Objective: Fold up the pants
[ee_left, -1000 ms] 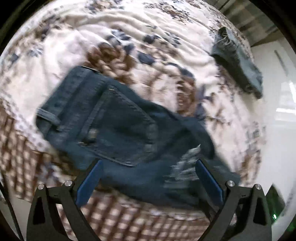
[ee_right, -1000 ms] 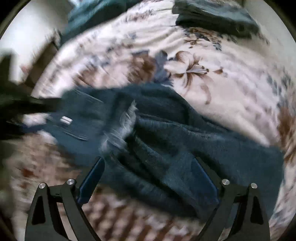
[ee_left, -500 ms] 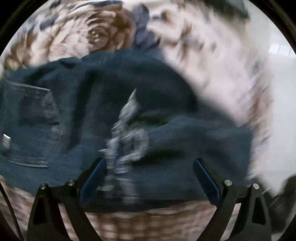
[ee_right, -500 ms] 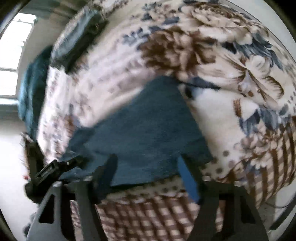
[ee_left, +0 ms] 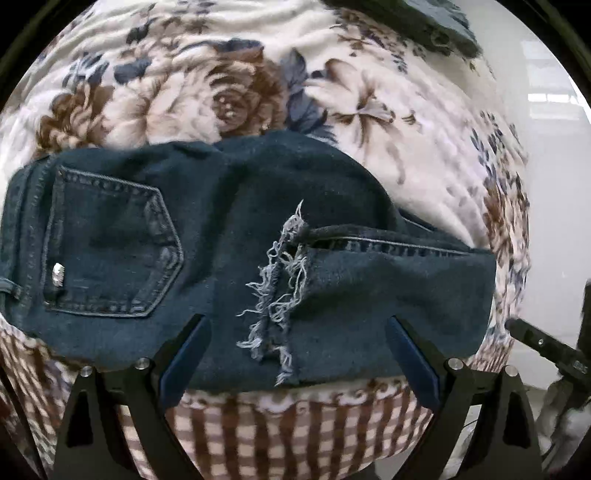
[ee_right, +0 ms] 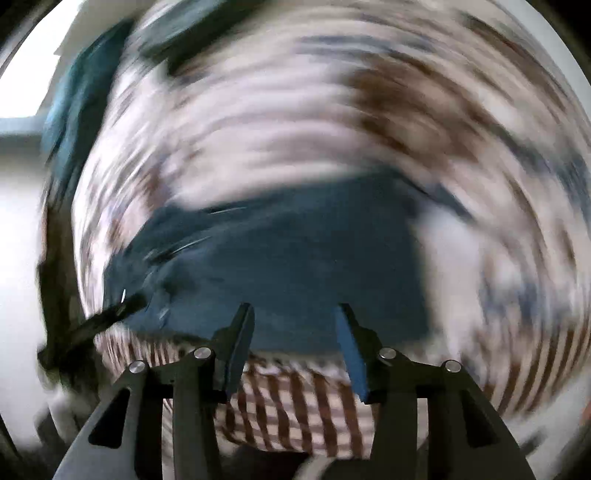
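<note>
Dark blue jeans point(ee_left: 207, 258) lie folded on a floral blanket near the bed's front edge. A back pocket point(ee_left: 110, 251) faces up at the left, and a frayed hem point(ee_left: 280, 295) lies across the middle. My left gripper point(ee_left: 297, 343) is open and empty, its fingers just above the near edge of the jeans. The right wrist view is heavily blurred. It shows the jeans point(ee_right: 295, 258) ahead of my right gripper point(ee_right: 295, 328), which is open and empty with its fingers narrower apart.
The floral blanket point(ee_left: 258, 92) covers the bed, with a brown checked border point(ee_left: 295, 435) at the front. Another folded dark garment point(ee_left: 436, 26) lies at the far right. The other gripper's black body point(ee_left: 546, 347) shows at the right edge.
The left gripper has steadied over the folded jeans. The right gripper's fingers have narrowed and its view is swinging fast, leaving it blurred.
</note>
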Available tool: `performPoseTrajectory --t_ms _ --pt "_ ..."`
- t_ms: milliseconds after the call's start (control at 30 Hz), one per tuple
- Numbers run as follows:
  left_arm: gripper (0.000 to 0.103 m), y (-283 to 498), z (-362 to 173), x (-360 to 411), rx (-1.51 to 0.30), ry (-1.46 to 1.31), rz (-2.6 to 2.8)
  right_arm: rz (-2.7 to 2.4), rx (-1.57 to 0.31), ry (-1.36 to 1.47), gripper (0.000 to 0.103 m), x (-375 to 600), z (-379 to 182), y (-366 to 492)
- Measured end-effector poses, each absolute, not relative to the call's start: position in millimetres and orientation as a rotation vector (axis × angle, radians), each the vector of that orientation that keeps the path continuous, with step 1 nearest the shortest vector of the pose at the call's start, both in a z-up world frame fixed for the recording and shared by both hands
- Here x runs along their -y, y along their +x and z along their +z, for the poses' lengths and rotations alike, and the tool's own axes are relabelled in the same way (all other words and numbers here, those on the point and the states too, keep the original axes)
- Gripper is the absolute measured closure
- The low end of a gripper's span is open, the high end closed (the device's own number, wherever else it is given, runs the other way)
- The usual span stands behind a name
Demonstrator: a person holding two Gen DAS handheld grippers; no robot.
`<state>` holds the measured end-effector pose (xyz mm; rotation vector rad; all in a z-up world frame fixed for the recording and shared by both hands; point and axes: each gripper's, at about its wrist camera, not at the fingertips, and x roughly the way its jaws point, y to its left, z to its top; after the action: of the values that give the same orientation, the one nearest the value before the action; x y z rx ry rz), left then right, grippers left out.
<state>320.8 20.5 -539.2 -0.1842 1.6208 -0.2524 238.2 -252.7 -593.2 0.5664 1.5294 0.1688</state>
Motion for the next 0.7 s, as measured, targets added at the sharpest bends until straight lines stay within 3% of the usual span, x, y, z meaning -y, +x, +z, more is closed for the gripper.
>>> performPoseTrajectory --t_ms 267,467,700 --pt "0.007 308 -567 -46 -1.615 -0.31 -0.085 0.596 -1.627 -0.147 0.054 114 -634 340" --pt "0.007 308 -582 -46 -1.634 -0.207 -0.046 0.381 -1.665 -0.253 0.056 108 -677 363" --pt "0.007 299 -572 -53 -1.614 -0.252 -0.038 0.711 -1.646 0.067 0.056 91 -638 365"
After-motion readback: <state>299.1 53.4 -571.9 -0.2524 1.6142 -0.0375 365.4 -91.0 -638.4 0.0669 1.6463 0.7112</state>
